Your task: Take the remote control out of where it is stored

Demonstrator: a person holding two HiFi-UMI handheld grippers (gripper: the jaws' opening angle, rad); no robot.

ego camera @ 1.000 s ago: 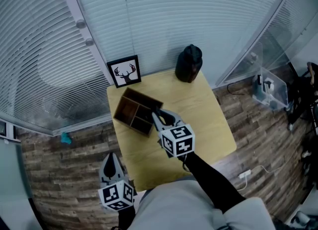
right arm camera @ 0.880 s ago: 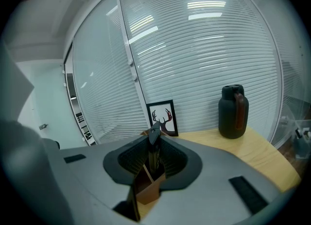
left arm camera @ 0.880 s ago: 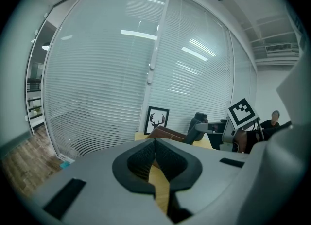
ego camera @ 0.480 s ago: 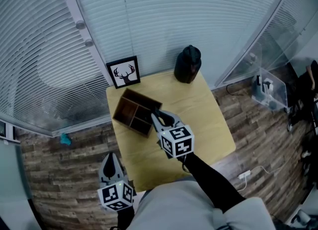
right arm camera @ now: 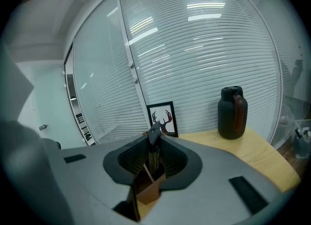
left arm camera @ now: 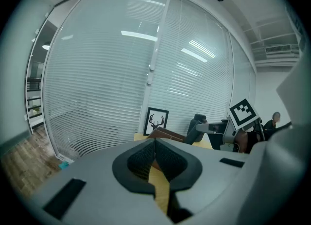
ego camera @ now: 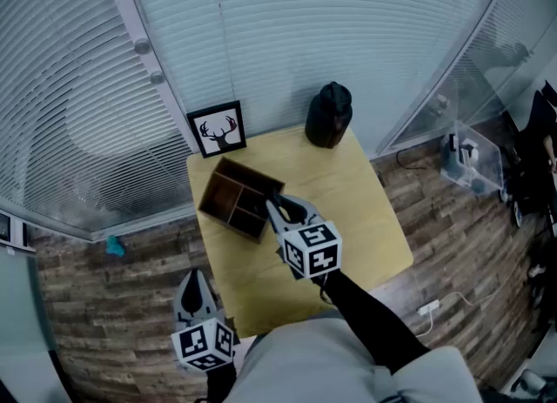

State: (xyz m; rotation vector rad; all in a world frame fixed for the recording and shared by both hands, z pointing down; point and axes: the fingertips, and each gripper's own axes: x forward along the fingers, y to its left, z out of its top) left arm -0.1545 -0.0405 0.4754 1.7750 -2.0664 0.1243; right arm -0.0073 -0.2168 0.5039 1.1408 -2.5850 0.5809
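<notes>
Right gripper [ego camera: 277, 207] clamped on the remote [right arm camera: 153, 153], upright in the wooden box [ego camera: 224, 192]; left gripper [ego camera: 197, 281] closed, empty, off the table [ego camera: 365, 218]; grasp step, I judge; next, lift straight up clear of the dividers.

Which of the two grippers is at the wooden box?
The right gripper: its jaws grip a dark remote control in the wooden box; the left gripper hangs shut beside the table.

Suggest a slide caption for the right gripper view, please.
Right gripper grips the upright remote control at the wooden box.
</notes>
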